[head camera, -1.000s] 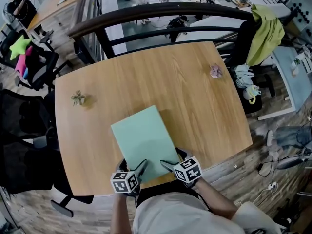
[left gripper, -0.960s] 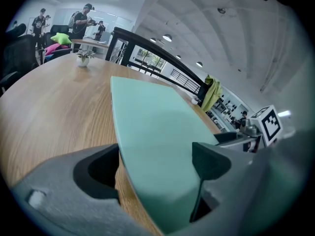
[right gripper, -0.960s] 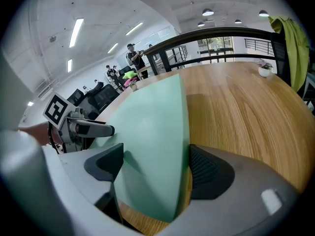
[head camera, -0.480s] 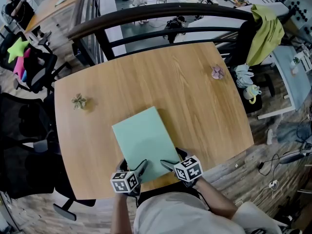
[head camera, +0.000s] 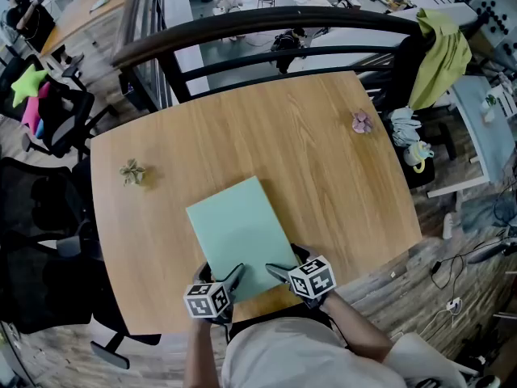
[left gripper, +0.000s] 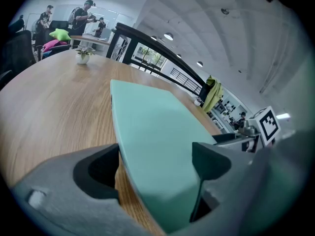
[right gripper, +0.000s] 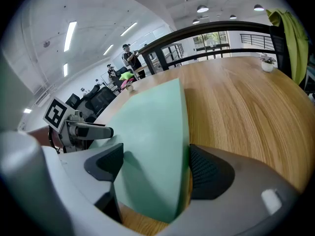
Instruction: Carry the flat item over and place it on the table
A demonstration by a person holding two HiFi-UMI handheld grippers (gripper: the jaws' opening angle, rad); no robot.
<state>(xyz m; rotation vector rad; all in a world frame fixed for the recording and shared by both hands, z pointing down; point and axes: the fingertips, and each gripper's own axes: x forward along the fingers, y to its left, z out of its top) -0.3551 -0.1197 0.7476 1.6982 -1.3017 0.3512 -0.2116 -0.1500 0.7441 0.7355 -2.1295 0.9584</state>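
At the near edge of the bench [head camera: 339, 136], the left hand-held gripper [head camera: 233, 276] and right hand-held gripper [head camera: 274, 272] each pinch a corner of the green flat item [head camera: 238, 225], likely so it can be laid down flat.

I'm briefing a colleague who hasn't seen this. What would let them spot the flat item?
Find the wooden table by the railing, then its near edge. The mint-green panel is there, clamped by the left gripper and right gripper; its only neighbours are the left plant and right plant, both tiny.
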